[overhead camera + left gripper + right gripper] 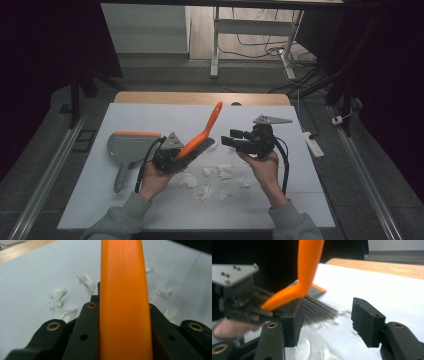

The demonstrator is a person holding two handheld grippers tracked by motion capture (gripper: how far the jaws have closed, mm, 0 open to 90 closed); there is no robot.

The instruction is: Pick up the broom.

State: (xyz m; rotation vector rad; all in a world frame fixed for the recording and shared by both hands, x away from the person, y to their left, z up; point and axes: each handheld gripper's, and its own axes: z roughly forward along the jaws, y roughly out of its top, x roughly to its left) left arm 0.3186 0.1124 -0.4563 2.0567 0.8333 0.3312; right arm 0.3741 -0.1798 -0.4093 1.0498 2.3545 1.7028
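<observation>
Grey dustpan [125, 145] lies at about nine o'clock on the white table cover [280, 200], apart from the work. Next comes the left gripper [172, 152], jaws clamped tight on the head of the orange hand brush [202, 135], whose handle slants up toward one o'clock. Gripped by the head rather than the handle, the brush could twist or slip during a sweep. Torn paper scraps [215, 180] lie scattered toward six o'clock, light enough that a hard stroke may flick them off the cover. At three o'clock the right gripper [240, 140] stands with its jaws parted and nothing between them, close to the bristles [319, 310]; crowding the brush there risks a knock.
</observation>
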